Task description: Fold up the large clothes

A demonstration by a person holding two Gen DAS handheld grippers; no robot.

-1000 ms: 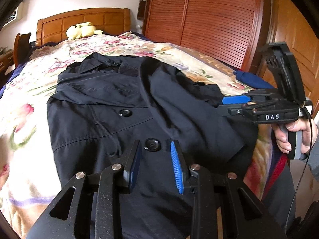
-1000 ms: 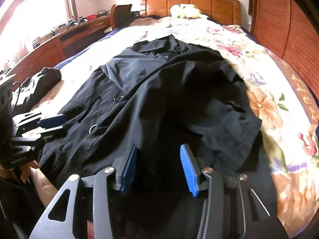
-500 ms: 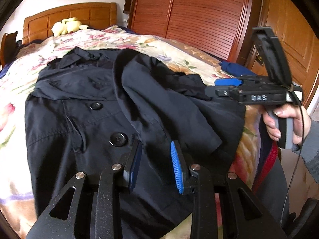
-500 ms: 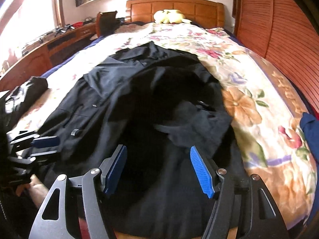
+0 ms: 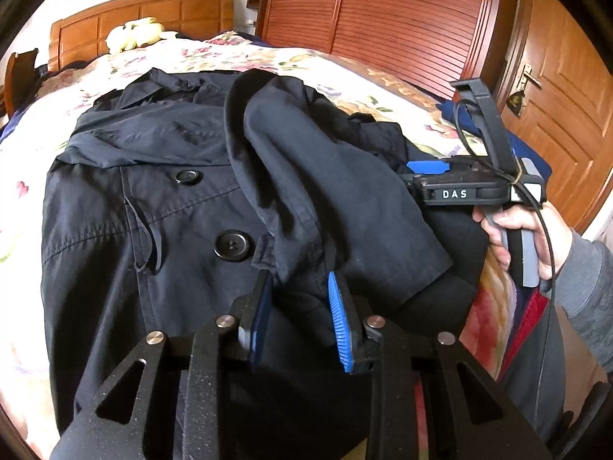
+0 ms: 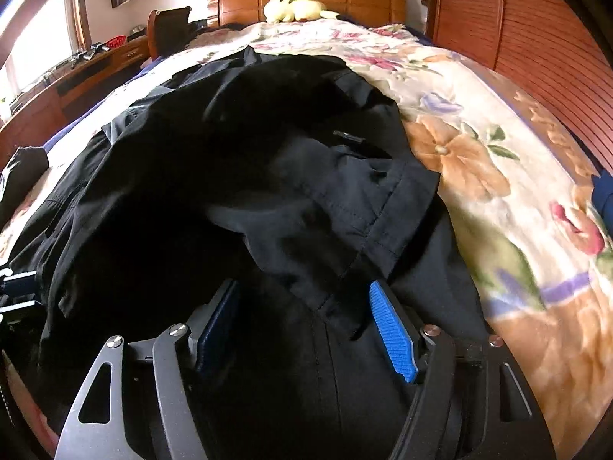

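Black coat [image 5: 161, 199] flat on floral bed [image 6: 479, 176], collar at 12 o'clock; left gripper [image 5: 299, 306] narrow, jaws closing, folded sleeve [image 5: 345, 199] edge between pads; right gripper [image 6: 306, 318] wide, jaws opening over sleeve cuff, nothing pinched.

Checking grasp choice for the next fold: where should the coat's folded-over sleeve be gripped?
Grip the sleeve at its cuff hem, coming from the foot of the bed. The cuff is a flat, stitched free edge lying atop the coat, facing the claws.
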